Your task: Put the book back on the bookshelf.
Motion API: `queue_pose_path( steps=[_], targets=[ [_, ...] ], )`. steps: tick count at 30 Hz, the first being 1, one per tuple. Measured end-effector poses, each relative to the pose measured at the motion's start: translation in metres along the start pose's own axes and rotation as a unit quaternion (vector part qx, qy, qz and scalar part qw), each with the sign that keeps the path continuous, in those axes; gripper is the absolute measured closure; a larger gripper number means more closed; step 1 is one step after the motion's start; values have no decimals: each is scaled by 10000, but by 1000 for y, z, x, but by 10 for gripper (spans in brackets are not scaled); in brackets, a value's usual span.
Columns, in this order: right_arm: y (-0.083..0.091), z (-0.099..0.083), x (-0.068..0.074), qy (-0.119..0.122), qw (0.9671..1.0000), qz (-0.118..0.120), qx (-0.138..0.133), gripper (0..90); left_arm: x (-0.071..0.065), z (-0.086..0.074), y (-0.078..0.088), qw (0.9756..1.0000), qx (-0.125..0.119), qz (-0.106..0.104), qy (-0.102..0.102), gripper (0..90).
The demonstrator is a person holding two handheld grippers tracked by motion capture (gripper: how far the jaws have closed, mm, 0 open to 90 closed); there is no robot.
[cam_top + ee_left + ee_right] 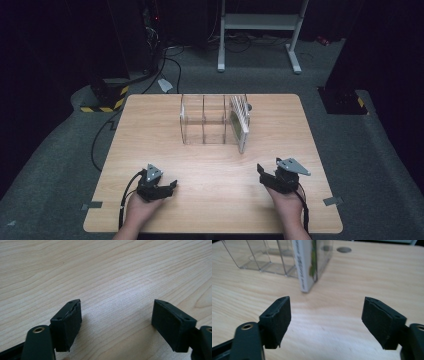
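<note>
A clear plastic rack (205,120) with three slots stands at the far middle of the wooden table (150,125). A thin white book (241,122) stands upright in the rack's right slot, its near end sticking out toward me. My left gripper (167,189) rests low over the near left of the table, open, with bare wood between its pads (116,307). My right gripper (269,170) sits near the front right, open and empty (325,303). It points at the book's spine (305,270) and the rack (257,255) a short way beyond.
A small grey round cap (248,106) is set in the table behind the rack. Grey tape tabs (332,201) mark the near corners. Beyond the table, a white metal stand (260,22) and cables (165,65) lie on the grey floor.
</note>
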State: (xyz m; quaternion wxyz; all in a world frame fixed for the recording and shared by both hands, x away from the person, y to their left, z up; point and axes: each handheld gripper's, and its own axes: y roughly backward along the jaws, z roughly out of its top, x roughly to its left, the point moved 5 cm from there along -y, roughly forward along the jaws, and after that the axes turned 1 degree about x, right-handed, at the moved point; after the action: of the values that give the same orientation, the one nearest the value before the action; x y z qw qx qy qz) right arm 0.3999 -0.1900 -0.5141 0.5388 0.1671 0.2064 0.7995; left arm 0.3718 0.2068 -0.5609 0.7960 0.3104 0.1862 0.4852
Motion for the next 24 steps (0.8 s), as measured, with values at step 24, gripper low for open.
queue_pose_path(
  steps=[24],
  targets=[
    [15,-60,-42,35,9895,-456,1373,83,31,-19,16,9984,222,388,360,74]
  ],
)
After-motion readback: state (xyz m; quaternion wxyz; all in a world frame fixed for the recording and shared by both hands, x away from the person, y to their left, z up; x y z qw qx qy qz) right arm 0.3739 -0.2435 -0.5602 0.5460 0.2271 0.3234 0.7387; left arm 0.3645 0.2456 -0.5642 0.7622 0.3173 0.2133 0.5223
